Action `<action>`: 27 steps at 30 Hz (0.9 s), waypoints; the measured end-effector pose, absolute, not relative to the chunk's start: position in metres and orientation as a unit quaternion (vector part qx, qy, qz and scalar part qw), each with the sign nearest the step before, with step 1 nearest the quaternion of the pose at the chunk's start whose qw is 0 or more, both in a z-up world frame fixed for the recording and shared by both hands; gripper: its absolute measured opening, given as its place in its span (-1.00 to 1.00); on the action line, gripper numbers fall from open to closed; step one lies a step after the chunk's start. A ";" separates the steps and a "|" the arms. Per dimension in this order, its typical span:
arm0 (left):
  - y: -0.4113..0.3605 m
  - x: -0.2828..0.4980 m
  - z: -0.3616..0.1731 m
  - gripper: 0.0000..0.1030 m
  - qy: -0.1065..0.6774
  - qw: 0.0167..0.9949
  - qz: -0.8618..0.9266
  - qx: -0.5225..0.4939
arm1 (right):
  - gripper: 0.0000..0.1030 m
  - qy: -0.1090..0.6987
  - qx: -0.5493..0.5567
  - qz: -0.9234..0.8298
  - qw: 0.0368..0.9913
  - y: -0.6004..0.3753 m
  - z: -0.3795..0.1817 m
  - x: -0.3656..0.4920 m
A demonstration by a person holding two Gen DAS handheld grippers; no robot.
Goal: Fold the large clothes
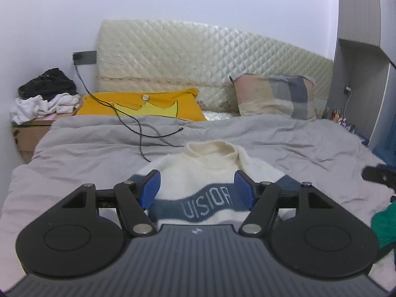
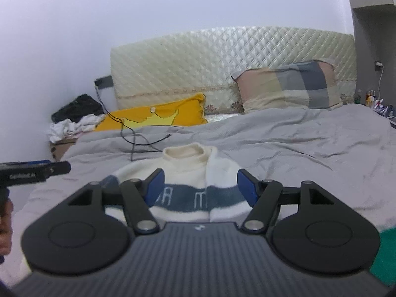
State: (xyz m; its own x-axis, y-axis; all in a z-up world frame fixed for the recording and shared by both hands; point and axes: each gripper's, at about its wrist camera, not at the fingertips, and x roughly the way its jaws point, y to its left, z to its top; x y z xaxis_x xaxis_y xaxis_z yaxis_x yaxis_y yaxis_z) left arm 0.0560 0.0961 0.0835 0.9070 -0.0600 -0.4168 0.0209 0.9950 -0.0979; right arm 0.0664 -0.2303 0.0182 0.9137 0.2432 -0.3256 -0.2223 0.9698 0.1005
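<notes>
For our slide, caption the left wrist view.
Open left hand-held gripper above a cream turtleneck sweater on the grey bed.

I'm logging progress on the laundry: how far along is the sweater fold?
Done: the white sweater lies on the grey bedding, and the right wrist view shows one side flap already folded across its front. In hand: nothing; the left gripper and right gripper hover open above it. Left: the remaining folds, and a green garment waits alongside.

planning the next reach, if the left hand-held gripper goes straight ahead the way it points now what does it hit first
Most likely the white sweater lying on the grey duvet: the left hand-held gripper, jaws open, frames its chest and blue band. Depth is unclear, but nothing shows between them.
</notes>
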 end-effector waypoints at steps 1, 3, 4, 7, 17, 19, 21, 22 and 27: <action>0.099 0.043 0.086 0.38 0.214 0.976 -0.019 -0.048 | 0.30 0.171 0.025 0.117 0.978 -0.230 0.018 0.055; 0.105 0.020 0.088 0.38 0.213 0.975 -0.017 -0.056 | 0.30 0.172 0.010 0.109 0.979 -0.229 0.016 0.032; 0.109 0.008 0.088 0.38 0.216 0.974 -0.017 -0.061 | 0.31 0.170 0.005 0.112 0.979 -0.228 0.013 0.021; 0.117 -0.018 0.082 0.38 0.230 0.971 -0.011 -0.063 | 0.32 0.171 -0.005 0.117 0.978 -0.227 0.003 -0.002; 0.178 -0.024 0.031 0.38 0.314 0.942 0.038 -0.113 | 0.34 0.196 0.048 0.144 0.969 -0.231 -0.039 -0.020; 0.198 -0.017 0.019 0.38 0.342 0.928 0.058 -0.135 | 0.34 0.199 0.046 0.142 0.968 -0.232 -0.043 -0.019; 0.217 -0.007 0.009 0.37 0.371 0.915 0.072 -0.140 | 0.34 0.207 0.051 0.141 0.967 -0.234 -0.047 -0.015; 0.226 -0.002 0.004 0.37 0.384 0.910 0.076 -0.135 | 0.34 0.210 0.055 0.142 0.966 -0.236 -0.049 -0.012; 0.262 0.003 -0.011 0.37 0.418 0.896 0.084 -0.121 | 0.35 0.222 0.074 0.133 0.963 -0.244 -0.064 -0.005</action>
